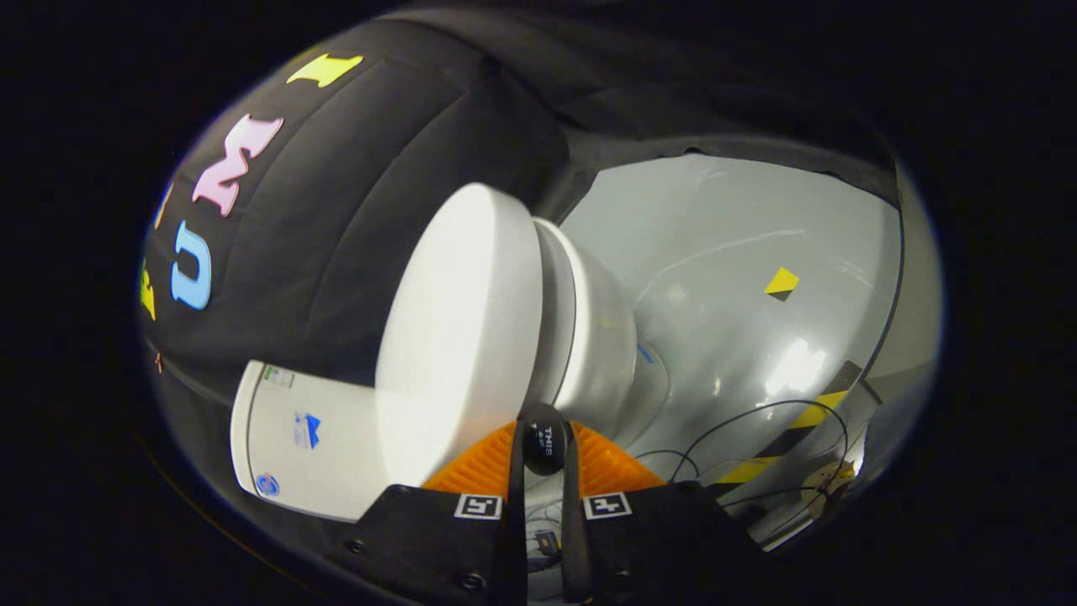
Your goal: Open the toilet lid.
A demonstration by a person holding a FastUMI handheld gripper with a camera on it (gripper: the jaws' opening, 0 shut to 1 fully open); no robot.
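The view is rolled on its side, so the grey floor (740,252) stands to the right. The white toilet lid (458,328) lies down flat on the seat and bowl (593,337), with only a thin seam between them. The tank (303,438) sits behind the lid, to the left of my fingers. My gripper (544,459) is shut, its orange fingers (480,467) almost touching, and a small black rounded part (544,438) sits in the slit between them. The fingertips are right at the lid's rim, where lid and bowl meet. Nothing shows pressed between the pads.
Black cables (757,421) loop over the floor beyond the bowl. Yellow-black tape (808,421) runs along the floor, and a small yellow-black marker (782,283) lies farther out. The black cloth wall (353,194) stands behind the lid and tank.
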